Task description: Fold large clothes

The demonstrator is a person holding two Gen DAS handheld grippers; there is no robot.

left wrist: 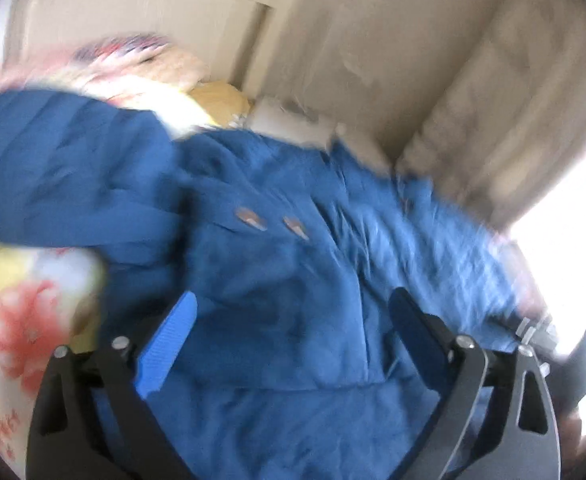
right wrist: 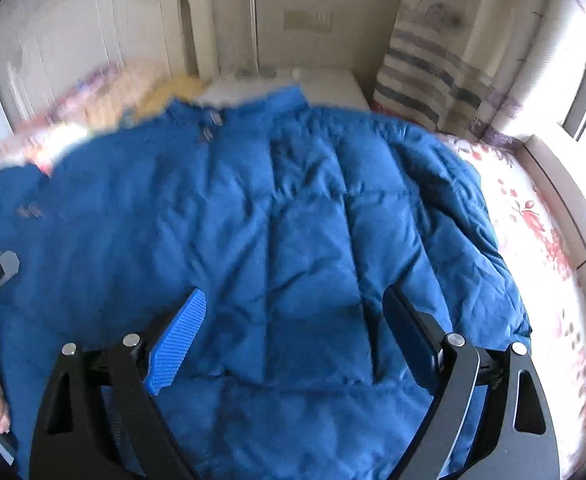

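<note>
While blue jacket (right wrist: 277, 232) covers floral bed (right wrist: 533, 216) | left claw (left wrist: 293, 320) wide, empty | right claw (right wrist: 293, 320) wide, empty

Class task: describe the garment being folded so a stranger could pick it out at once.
Find the bed with the floral sheet. Spread across it lies the blue puffer jacket, collar toward the wall. It is the only solid blue, quilted item; the bedding around it is pale and flowered.

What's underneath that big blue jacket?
The blue jacket lies on a floral bedsheet, which shows beyond its edges. Whatever lies directly beneath the jacket is covered.
</note>
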